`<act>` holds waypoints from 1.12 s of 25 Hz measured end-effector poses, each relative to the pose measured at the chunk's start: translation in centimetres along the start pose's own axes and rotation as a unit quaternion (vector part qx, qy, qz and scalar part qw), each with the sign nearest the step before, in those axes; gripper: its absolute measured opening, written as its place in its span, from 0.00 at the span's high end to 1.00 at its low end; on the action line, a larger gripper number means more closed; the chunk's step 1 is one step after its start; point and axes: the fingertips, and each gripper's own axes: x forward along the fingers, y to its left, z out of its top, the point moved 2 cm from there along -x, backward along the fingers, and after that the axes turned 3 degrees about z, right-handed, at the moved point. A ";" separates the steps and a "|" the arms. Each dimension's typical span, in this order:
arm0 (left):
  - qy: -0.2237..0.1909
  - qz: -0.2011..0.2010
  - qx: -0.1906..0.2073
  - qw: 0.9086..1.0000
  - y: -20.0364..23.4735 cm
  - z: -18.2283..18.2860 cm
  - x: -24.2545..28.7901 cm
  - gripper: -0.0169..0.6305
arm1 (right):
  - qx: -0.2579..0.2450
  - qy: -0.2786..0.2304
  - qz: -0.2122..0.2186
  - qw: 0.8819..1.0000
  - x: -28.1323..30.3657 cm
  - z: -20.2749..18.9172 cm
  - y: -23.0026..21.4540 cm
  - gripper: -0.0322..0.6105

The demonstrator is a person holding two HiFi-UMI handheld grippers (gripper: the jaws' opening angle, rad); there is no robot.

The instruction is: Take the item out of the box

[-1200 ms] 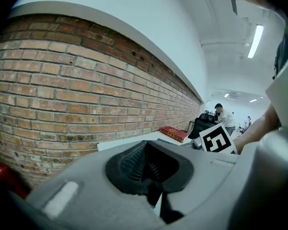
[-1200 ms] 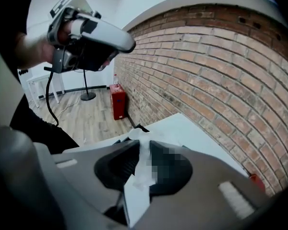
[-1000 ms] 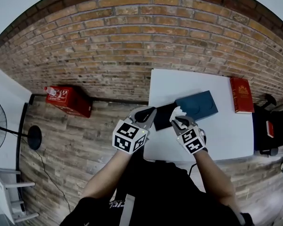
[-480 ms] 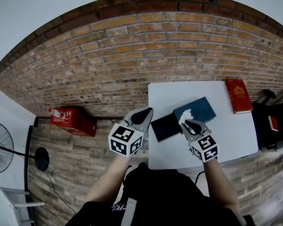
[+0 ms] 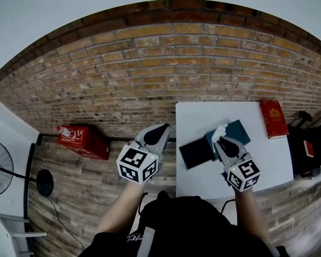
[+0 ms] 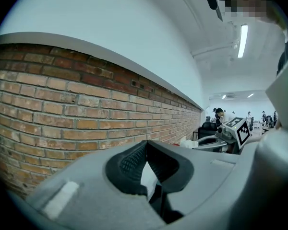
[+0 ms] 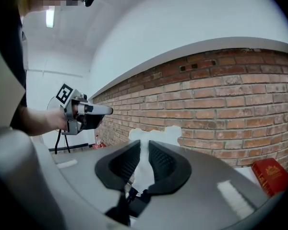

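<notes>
- right gripper (image 5: 223, 141): jaws clamped on the white item (image 5: 220, 129) and have just been closing on it
- white item (image 7: 153, 134): out of the box, held up over the white table (image 5: 203, 116); its long axis runs along the jaws, and the lumpy wider end sticks out past the tips toward the brick wall (image 5: 150, 74)
- left gripper (image 5: 159, 130): jaws together, nothing seen in them; it hangs just off the table's left edge
- black box (image 5: 197, 152): flat on the table near its left edge, with the blue lid (image 5: 236, 130) just beside it toward the wall
- red book (image 5: 273, 119): at the table's right edge, well apart from the box
- room: the table butts against the brick wall; wood-plank floor (image 5: 85, 191); a red crate (image 5: 83, 141) on the floor left of the table; a fan (image 5: 0, 165) further left
</notes>
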 end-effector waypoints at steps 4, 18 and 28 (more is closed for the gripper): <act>-0.012 0.017 0.005 1.000 2.2 0.5 -1.5 0.96 | 0.004 -0.020 0.008 1.000 0.4 1.6 1.0 0.87; -0.011 0.043 -0.020 0.999 6.5 -0.9 -3.3 0.96 | 0.018 -0.033 -0.019 0.999 0.0 2.2 1.9 0.90; -0.008 0.022 -0.015 1.000 5.5 -0.8 -2.2 0.96 | 0.027 -0.037 -0.034 0.998 -0.2 2.0 1.1 0.91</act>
